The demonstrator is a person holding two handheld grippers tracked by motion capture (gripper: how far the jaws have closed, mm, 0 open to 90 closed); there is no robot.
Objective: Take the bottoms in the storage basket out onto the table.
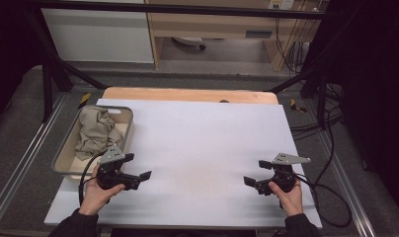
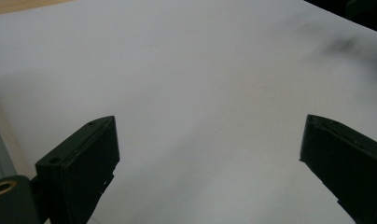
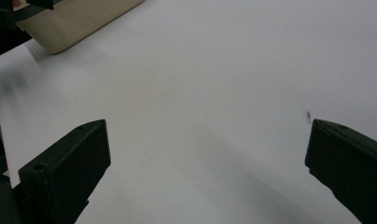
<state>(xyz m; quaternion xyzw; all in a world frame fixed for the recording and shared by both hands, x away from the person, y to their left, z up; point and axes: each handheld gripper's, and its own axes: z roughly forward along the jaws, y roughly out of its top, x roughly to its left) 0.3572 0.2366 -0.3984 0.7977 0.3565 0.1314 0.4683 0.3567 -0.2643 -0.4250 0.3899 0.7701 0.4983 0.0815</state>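
Note:
A crumpled beige cloth point(image 1: 95, 131) lies in a shallow beige bin point(image 1: 126, 117) at the left edge of the white table top point(image 1: 202, 143). My left gripper point(image 1: 139, 173) hovers just right of the bin's near corner, held by a hand, its jaws wide apart and empty. In the left gripper view my left gripper point(image 2: 210, 154) has only bare white surface between its jaws. My right gripper point(image 1: 255, 172) is held near the table's front right and points left, open and empty. In the right gripper view my right gripper point(image 3: 207, 154) faces the bin point(image 3: 79, 18) far off at top left.
The wooden table edge point(image 1: 187, 94) shows behind the white sheet. Black frame bars point(image 1: 54, 64) stand at the back left and right. Cables point(image 1: 331, 192) trail off the table's right side. A small dark speck point(image 3: 308, 114) marks the surface near the right jaw.

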